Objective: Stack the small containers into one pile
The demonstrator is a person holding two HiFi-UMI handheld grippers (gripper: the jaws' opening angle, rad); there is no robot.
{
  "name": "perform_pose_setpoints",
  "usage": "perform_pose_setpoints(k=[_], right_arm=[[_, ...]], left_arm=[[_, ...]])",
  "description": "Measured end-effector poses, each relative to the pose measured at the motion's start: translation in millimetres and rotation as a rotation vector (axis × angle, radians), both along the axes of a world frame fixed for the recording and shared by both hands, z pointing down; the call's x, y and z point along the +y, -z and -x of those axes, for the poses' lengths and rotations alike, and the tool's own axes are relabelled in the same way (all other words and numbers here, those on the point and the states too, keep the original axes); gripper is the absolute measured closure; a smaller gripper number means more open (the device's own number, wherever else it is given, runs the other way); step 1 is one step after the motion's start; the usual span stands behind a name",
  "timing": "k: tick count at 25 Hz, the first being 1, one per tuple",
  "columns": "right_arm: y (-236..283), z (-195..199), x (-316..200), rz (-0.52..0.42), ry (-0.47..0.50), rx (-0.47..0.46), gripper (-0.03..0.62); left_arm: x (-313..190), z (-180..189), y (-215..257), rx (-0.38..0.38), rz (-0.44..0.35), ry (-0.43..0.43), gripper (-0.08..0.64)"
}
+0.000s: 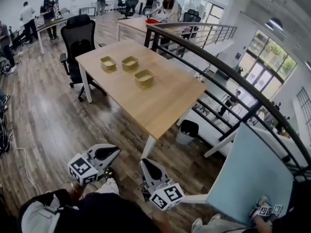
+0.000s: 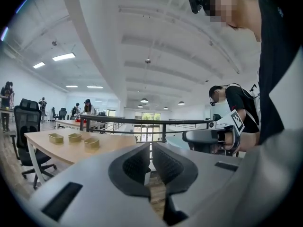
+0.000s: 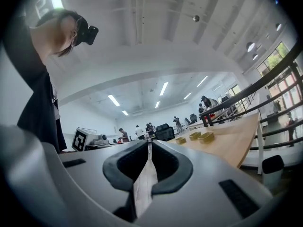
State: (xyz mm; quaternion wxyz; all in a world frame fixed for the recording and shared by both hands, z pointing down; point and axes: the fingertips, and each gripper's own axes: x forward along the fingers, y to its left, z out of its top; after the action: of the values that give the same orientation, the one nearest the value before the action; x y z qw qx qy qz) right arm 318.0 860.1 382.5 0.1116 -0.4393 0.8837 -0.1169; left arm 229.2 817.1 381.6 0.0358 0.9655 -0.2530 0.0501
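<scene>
The left tongs (image 1: 115, 150) are closed: in the left gripper view the two dark pads (image 2: 137, 167) stand together with only a thin slit between them, and nothing is held in it. The right tongs (image 1: 144, 164) are closed in the same way, with pads (image 3: 165, 164) that meet at the tips and hold nothing. Both are in the air above the wooden floor (image 1: 43, 115), side by side and near each other, and they touch nothing.

The three small containers (image 1: 129, 62) are well ahead of both tongs, on the far part of a light wooden bench (image 1: 160, 106). They stand apart from each other, open side up, and none is inside another.

Beyond the left tongs, a black office chair (image 1: 80, 35) stands at the far left end of the bench. To the right of the right tongs a dark railing (image 1: 233, 89) runs along the edge of the floor, and a small bin (image 1: 187, 130) stands near the closer bench leg. Far behind the bench, several people (image 1: 165, 4) stand at other desks.
</scene>
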Motion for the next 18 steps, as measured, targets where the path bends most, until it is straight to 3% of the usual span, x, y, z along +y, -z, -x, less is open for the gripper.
perform_pose_setpoints(k=[4,10,18], right_arm=[[-5.1,13.3,-17.1,0.025,0.029,0.020,0.560],[-19.4,37.3,-60.2,0.076,0.092,0.010,0.558],[-19.9,87.8,-125.4,0.098,0.242,0.008,0.558]], left_arm=[[-13.0,7.5,-6.0,0.003,0.018,0.002,0.535],[-51.0,57.9,-24.0,-0.021,0.083,0.132,0.535],[-96.7,98.1,-22.0,-0.033,0.060,0.228,0.535]])
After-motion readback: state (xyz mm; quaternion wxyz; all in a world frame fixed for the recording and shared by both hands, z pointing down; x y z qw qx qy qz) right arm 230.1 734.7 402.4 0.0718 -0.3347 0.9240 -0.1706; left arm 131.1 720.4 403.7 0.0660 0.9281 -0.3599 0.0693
